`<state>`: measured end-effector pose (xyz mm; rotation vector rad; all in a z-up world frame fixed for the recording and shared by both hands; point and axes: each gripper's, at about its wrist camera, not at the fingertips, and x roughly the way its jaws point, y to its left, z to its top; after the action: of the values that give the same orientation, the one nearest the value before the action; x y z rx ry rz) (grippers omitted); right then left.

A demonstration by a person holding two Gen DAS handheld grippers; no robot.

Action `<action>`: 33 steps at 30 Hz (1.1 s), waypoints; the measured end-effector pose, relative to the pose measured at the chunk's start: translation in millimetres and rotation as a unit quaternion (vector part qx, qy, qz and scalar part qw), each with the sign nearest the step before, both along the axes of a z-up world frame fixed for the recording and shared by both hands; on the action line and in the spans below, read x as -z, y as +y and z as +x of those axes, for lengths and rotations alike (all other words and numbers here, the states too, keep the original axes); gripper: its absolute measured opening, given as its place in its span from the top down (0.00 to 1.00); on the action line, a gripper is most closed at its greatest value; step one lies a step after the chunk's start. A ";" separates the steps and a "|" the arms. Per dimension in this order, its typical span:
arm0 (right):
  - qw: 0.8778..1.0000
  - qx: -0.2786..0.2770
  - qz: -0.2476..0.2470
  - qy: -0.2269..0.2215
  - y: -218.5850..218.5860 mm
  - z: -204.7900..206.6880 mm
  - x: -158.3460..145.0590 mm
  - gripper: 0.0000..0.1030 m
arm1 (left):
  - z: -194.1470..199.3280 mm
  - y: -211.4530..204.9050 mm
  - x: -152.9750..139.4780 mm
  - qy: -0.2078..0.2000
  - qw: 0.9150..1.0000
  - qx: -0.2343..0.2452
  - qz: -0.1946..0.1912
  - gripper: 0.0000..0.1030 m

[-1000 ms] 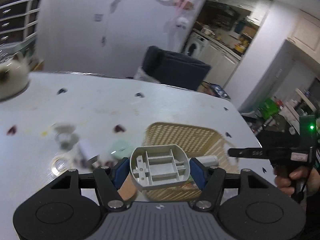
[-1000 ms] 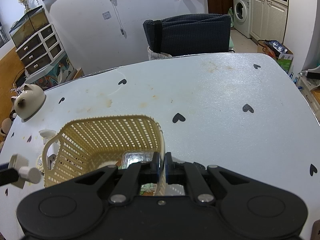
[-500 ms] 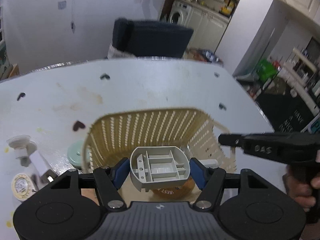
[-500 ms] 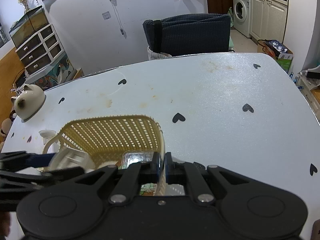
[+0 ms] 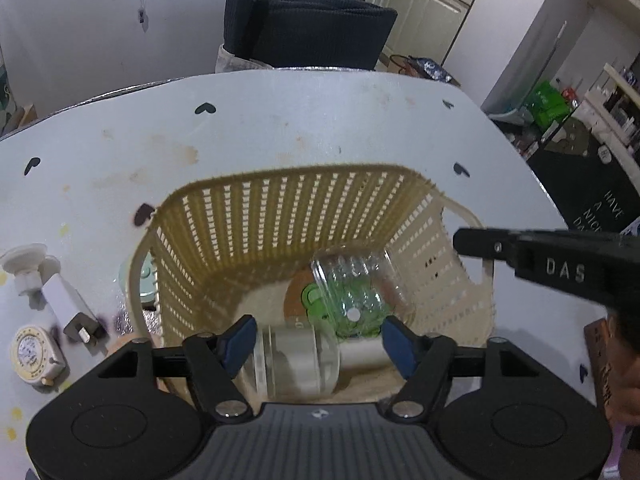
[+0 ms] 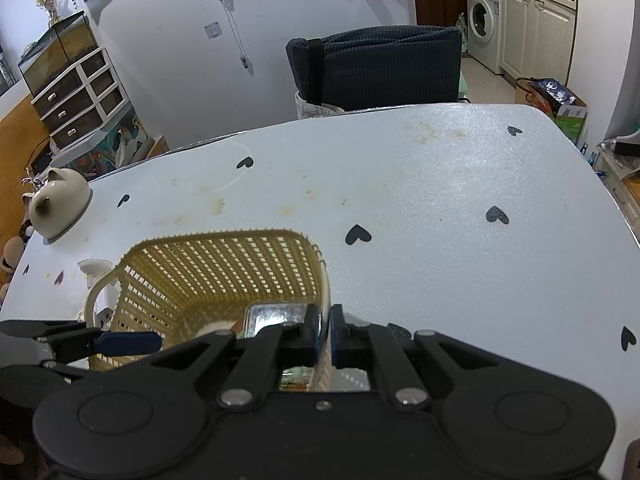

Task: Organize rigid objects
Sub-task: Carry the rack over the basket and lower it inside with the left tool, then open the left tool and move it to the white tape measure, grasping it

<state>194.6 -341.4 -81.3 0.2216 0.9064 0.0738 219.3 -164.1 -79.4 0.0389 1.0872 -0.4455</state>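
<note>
Basket [image 5: 288, 216]: charger [image 5: 66, 308], tape measure [image 5: 34, 354] beside left wall.

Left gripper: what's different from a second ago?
The left gripper carried the grey ribbed piece from beside the basket to over it, then let go; its jaws are opening, empty. The right gripper stayed clamped on the basket's rim.

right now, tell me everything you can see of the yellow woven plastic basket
The yellow woven plastic basket is a rectangular, slotted-wall bin with paler loop handles at both ends, standing upright on the white heart-dotted table. It holds a clear ribbed plastic container over something green and a whitish cylinder. The right gripper is shut on its rim; the left gripper is opening above it.
</note>
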 end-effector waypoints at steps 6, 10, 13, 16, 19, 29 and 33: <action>1.000 0.000 -0.001 0.000 1.3 0.6 0.1 0.95 | -7.7 -0.8 -3.0 -0.003 1.000 0.005 0.001 0.20; 1.000 0.000 -0.001 0.000 1.1 1.2 -0.1 0.95 | -9.7 1.2 -5.8 -0.004 1.000 0.001 0.001 0.15; 1.000 0.000 -0.001 0.001 1.1 1.2 -0.1 0.95 | -11.3 3.4 -8.7 -0.008 1.000 -0.004 0.002 0.10; 1.000 0.000 -0.001 0.000 1.1 1.1 0.0 0.95 | -13.6 7.2 -12.9 -0.010 1.000 -0.009 -0.003 0.05; 1.000 0.000 -0.001 0.000 1.1 1.2 -0.1 0.95 | -16.9 8.4 -17.1 -0.013 1.000 -0.009 -0.006 0.04; 1.000 -0.001 -0.002 0.001 0.9 1.3 0.2 0.95 | -31.9 14.8 -37.4 -0.029 0.999 -0.008 -0.026 0.00; 1.000 -0.001 -0.002 0.001 0.8 1.3 0.3 0.95 | -39.4 22.5 -45.8 -0.038 0.999 -0.012 -0.032 0.00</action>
<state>195.9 -340.5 -81.5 0.2174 0.9078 0.0730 179.9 -141.6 -33.5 -0.0136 0.9973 -0.4528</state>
